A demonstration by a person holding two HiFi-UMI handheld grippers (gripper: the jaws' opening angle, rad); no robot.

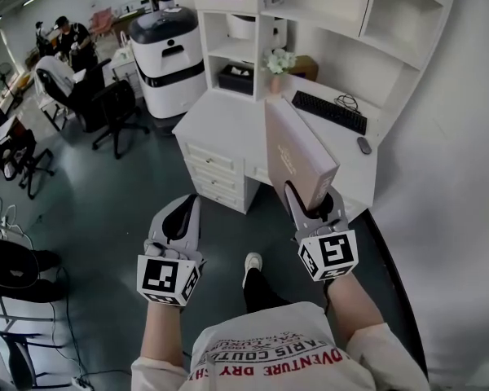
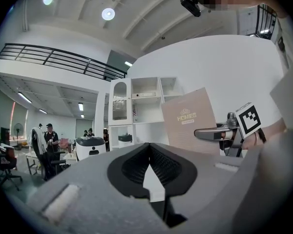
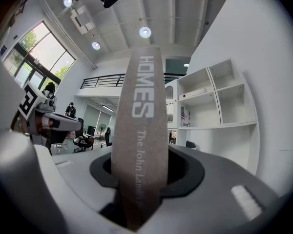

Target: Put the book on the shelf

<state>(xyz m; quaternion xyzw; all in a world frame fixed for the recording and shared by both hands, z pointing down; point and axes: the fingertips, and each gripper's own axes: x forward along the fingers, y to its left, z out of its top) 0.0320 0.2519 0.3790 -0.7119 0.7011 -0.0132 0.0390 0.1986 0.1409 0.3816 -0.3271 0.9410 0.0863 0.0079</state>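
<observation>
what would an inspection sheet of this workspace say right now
surface: white desk, drawers below
job's things: book off the desk, held; shelf above the desk
clutter: keyboard, mouse, flower vase, black box
grippers: right gripper shut on the book's spine; left gripper shut, empty
cables: keyboard cable on the desk; floor cables at left
surroundings: office chairs, white machine, people behind

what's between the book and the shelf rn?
Head view: the desk, carrying a keyboard, mouse and flower vase, lies between the book in the right gripper and the shelf.
</observation>
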